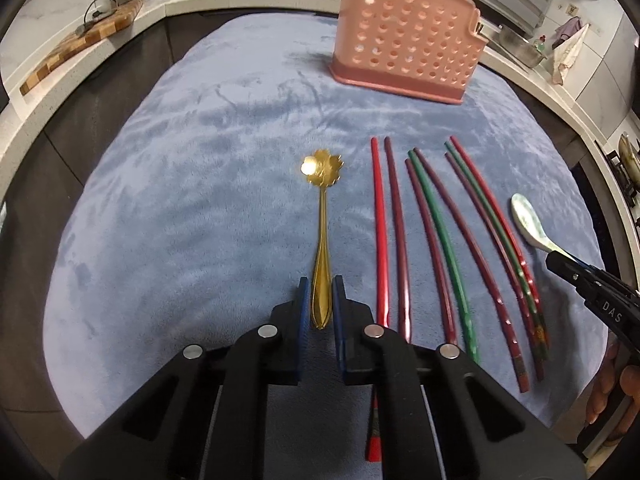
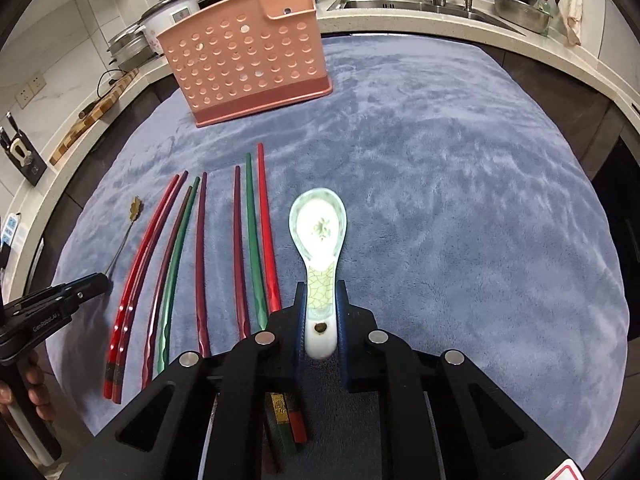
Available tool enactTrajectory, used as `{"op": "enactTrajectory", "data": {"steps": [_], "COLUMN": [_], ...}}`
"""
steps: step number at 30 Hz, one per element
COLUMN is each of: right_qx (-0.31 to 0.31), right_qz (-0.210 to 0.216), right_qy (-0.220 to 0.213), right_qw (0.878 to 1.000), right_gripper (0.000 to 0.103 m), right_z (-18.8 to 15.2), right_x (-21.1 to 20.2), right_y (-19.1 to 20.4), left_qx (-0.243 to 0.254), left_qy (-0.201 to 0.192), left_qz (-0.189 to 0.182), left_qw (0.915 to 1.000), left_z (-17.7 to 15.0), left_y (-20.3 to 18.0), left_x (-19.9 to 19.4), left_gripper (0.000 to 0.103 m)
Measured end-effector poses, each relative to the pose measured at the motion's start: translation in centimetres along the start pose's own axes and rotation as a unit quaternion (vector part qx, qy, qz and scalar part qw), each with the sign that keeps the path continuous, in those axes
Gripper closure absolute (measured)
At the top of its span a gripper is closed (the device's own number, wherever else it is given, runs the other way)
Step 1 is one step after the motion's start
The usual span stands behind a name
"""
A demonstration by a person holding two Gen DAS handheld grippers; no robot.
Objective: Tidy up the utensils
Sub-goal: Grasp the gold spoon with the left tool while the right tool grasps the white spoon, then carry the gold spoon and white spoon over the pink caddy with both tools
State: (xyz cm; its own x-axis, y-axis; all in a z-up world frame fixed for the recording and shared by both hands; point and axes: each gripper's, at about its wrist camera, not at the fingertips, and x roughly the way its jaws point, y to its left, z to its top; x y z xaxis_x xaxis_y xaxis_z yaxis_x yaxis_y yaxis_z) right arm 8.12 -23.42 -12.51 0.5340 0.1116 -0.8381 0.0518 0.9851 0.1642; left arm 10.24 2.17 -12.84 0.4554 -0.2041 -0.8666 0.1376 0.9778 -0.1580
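Observation:
A gold spoon (image 1: 322,208) with a flower-shaped bowl lies on the blue cloth (image 1: 180,200), handle toward me. My left gripper (image 1: 321,280) is shut on the end of that handle. A pale green ceramic spoon (image 2: 319,228) lies bowl up to the right, and my right gripper (image 2: 320,284) is shut on its handle. Between the two spoons lie several red, maroon and green chopsticks (image 2: 200,260) side by side. A pink perforated utensil holder (image 2: 244,68) stands upright at the far side of the cloth. The right wrist view shows the left gripper (image 2: 100,280) at the gold spoon (image 2: 128,232).
A light stone counter (image 2: 400,20) wraps around the cloth. It carries a wooden cutting board (image 1: 84,40) and a rice cooker (image 2: 168,16) on the left. A sink (image 2: 400,4) with tap and a metal bowl (image 2: 520,12) are at the back right. A knife block (image 2: 22,152) stands far left.

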Motion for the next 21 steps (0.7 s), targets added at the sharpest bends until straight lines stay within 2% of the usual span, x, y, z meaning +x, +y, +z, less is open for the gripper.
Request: {"op": "enactTrajectory", "data": {"steps": [10, 12, 21], "right_qx": [0.024, 0.027, 0.030], "right_qz": [0.009, 0.012, 0.024], "right_qy": [-0.026, -0.030, -0.053], "right_qw": [0.999, 0.999, 0.998], "right_gripper": [0.091, 0.091, 0.092], "right_z": [1.1, 1.4, 2.1], "right_x": [-2.7, -3.1, -5.1], "right_y": [-1.1, -1.1, -1.0], "left_qx": [0.007, 0.007, 0.007], "left_qy": [-0.045, -0.050, -0.060], "left_qz": [-0.002, -0.005, -0.009], "left_qw": [0.9990, 0.9987, 0.9981], "left_z": [1.9, 2.3, 3.4], "left_y": [-0.6, -0.8, -1.1], "left_x": [-3.8, -4.3, -5.8], "left_gripper": [0.094, 0.103, 0.102]}}
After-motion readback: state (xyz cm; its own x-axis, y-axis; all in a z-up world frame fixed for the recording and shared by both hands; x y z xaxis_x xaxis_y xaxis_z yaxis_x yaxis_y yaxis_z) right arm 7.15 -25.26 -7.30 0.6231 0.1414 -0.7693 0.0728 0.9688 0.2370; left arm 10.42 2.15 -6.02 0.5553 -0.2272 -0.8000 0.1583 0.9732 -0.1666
